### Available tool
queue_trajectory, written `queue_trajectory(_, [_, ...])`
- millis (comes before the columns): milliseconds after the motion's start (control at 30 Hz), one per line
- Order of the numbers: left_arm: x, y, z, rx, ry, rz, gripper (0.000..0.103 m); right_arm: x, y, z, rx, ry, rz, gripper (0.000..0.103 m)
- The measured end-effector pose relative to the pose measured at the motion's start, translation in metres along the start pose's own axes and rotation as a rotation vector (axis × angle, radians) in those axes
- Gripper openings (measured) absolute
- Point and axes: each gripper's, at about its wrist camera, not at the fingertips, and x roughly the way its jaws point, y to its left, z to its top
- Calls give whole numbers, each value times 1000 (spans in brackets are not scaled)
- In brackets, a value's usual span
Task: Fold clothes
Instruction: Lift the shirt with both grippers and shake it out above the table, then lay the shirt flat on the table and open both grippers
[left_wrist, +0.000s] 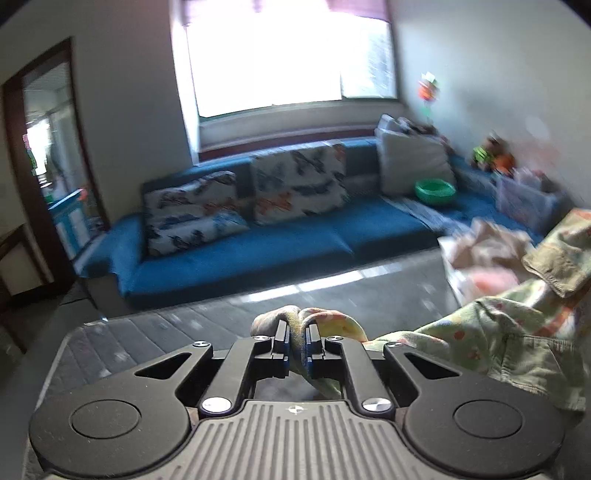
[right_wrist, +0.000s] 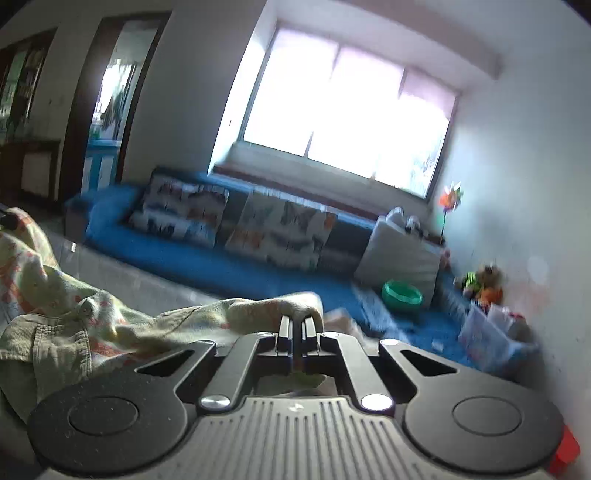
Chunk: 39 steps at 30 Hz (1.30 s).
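The left gripper (left_wrist: 297, 341) has its jaws pinching a bunched edge of the green printed garment (left_wrist: 491, 332), the cloth wadded thick between them and spilling over their tips. The right gripper (right_wrist: 297, 334) has its jaws pressed nearly together on a thinner edge of the same garment (right_wrist: 74, 325), with a scrap of green cloth showing just behind them.

From each pinch the fabric runs inward toward the other gripper: to the right in the left wrist view, to the left in the right wrist view. It sags in loose wrinkles, with a button and a stitched seam showing, and looks held up off the dark quilted surface (left_wrist: 147, 332) below rather than laid flat.

Folding seems barely begun: no clean crease shows, and spreading, laying down and folding all look left to do. A heap of pale clothes (left_wrist: 484, 247) lies far right, apparently unfolded.

Both grippers point roughly level toward the far blue sofa (left_wrist: 258, 258) and window, side by side, the right one tilted somewhat.
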Motion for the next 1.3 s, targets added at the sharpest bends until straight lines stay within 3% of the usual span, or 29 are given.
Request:
queue_trajectory(200, [-28,34,27,-35,-71,46,9,3,5,33,11,-92,16,3])
queue_trajectory(367, [-48,41,-4,-12,-16,40,9,-10,11,26,-16,-88,55,3])
queue_trajectory(633, [-66,26,-113,66,224,-25,9,-45,46,-73,-103,128,191,3])
queue_trajectory(767, [-74,15,-169,70,363,-64,9,-59,64,-128,-111,286,254,3])
queue_trajectory(900, [-76,15,-207,34,443,-70,13,-64,71,-169,-92,405,286,4])
queue_trajectory(1067, [-84,29,-220,-13,434,-40,34,-73,63,-180,-101,455,295,14])
queue_trajectory(1133, [-89,33,-222,-20,421,-38,49,-83,57,-176,-124,439,276,19])
queue_trajectory(1200, [-94,38,-222,-26,408,-31,51,-94,56,-168,-145,398,256,27])
queue_trajectory(1300, [-98,44,-224,-50,393,-25,53,-103,63,-161,-139,360,310,28])
